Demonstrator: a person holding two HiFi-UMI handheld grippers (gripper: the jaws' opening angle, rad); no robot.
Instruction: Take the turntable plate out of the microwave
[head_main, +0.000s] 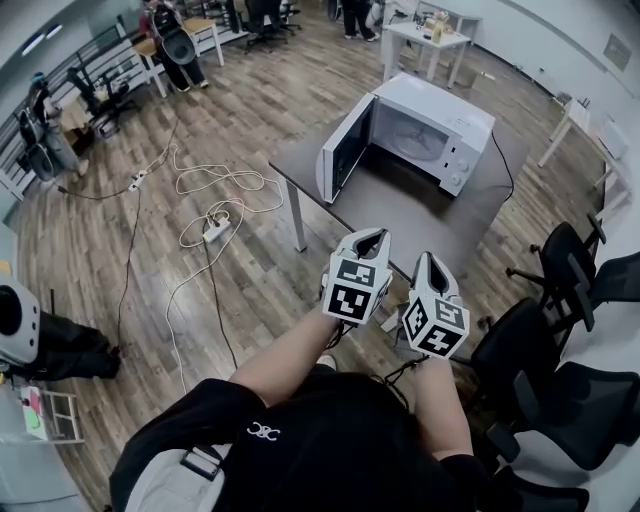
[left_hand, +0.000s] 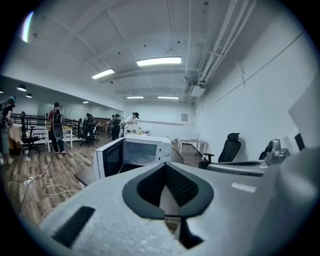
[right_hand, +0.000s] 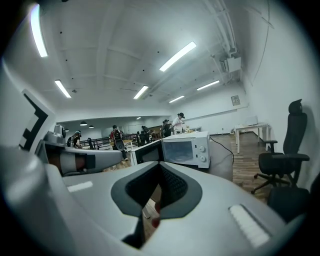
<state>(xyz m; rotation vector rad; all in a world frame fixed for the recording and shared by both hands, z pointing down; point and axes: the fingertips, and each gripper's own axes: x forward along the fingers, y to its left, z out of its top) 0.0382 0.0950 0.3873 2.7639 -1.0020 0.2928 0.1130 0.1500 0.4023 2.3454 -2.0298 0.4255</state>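
A white microwave (head_main: 440, 128) stands on a dark table (head_main: 400, 210) with its door (head_main: 343, 152) swung open to the left. The cavity faces me, but I cannot make out the turntable plate inside. My left gripper (head_main: 372, 236) and right gripper (head_main: 428, 258) hover side by side at the table's near edge, well short of the microwave, both pointing at it. Each is shut with nothing between its tips. The left gripper view shows the left gripper (left_hand: 164, 165) below the microwave (left_hand: 142, 151). The right gripper view shows the right gripper (right_hand: 159, 165) and the microwave (right_hand: 186, 148).
Black office chairs (head_main: 560, 275) crowd the table's right side. Cables and a power strip (head_main: 215, 230) lie on the wooden floor to the left. A white table (head_main: 425, 40) and several people are at the far end of the room.
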